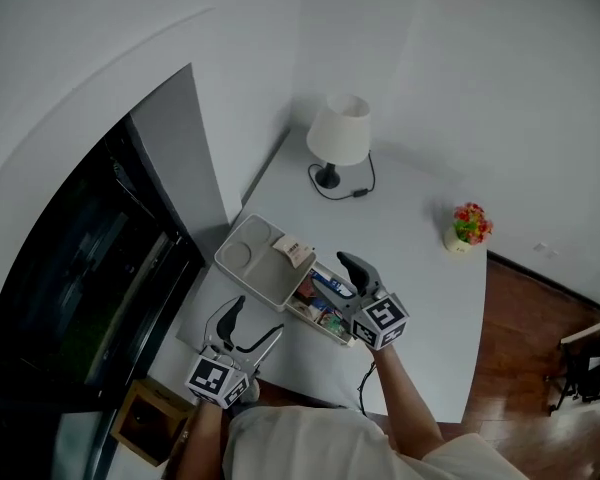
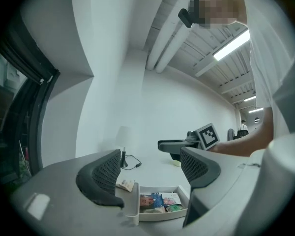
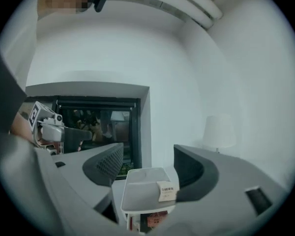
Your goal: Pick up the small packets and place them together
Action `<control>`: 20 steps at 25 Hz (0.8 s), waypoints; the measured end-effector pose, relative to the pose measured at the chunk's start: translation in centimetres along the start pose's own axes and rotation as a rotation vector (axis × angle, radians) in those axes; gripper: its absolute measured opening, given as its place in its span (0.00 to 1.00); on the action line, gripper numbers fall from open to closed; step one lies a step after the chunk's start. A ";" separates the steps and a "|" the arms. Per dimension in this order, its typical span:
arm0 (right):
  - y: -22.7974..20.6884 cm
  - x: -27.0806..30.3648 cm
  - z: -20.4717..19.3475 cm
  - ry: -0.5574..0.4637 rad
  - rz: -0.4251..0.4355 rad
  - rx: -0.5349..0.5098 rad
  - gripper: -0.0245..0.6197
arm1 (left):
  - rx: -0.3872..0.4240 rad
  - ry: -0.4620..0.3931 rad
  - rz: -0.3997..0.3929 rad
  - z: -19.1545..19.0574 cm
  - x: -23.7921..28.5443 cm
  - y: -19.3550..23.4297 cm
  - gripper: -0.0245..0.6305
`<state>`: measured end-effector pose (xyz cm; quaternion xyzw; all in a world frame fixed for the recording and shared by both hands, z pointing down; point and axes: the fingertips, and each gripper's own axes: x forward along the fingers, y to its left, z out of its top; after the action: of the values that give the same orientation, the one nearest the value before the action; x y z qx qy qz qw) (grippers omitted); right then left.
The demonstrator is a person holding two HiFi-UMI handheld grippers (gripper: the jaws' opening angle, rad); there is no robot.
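Head view showed me most of the job, and I think it was nearly done but not all done. A bunch of colourful small packets (image 1: 320,304) lay together in a white box (image 1: 332,332) on the table (image 1: 410,228). One more packet, the pale packet (image 1: 293,250), sat by itself on the gray tray (image 1: 242,256) that touched the box. So I think that one was left to go in with the others. My left tongs (image 1: 248,326) were near the front edge of the table, apart from the box, and my right tongs (image 1: 355,268) were up over the box. In the left gripper view my left tongs (image 2: 150,173) had their jaws apart, and there was nothing between them. Past them I could see the colourful small packets (image 2: 160,200) in the white box (image 2: 160,216), with the pale packet (image 2: 125,184) just beside the box. In the right gripper view my right tongs (image 3: 147,168) were wide apart too, and they held nothing. The gray tray (image 3: 140,195) showed beyond them, with the pale packet (image 3: 167,191) on its corner. The colourful ones looked flat and shiny, in red, blue and green, all piled on each other. The pale one looked like a small flat paper square with dark print that was too tiny for me to read.
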<state>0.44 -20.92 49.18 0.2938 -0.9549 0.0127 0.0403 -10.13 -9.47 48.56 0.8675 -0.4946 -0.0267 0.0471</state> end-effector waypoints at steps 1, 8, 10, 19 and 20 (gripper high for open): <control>-0.1 -1.3 0.5 -0.012 -0.013 0.003 0.55 | 0.008 -0.001 -0.009 0.2 0.2 -0.3 0.60; 0.0 -9.7 2.5 -0.089 -0.083 -0.021 0.50 | 0.022 -0.010 -0.058 0.9 1.7 -2.7 0.60; 0.1 -11.5 2.5 -0.111 -0.109 -0.018 0.49 | 0.024 -0.010 -0.069 0.9 2.0 -3.4 0.60; 0.0 -15.9 2.2 -0.149 -0.186 0.003 0.49 | 0.028 -0.015 -0.104 1.1 3.0 -5.4 0.60; -0.1 -16.0 2.3 -0.147 -0.184 -0.002 0.49 | 0.033 -0.021 -0.099 1.3 3.0 -5.4 0.60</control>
<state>13.50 -12.15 45.58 0.3805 -0.9243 -0.0138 -0.0283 -4.09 -9.42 46.65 0.8911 -0.4521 -0.0300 0.0265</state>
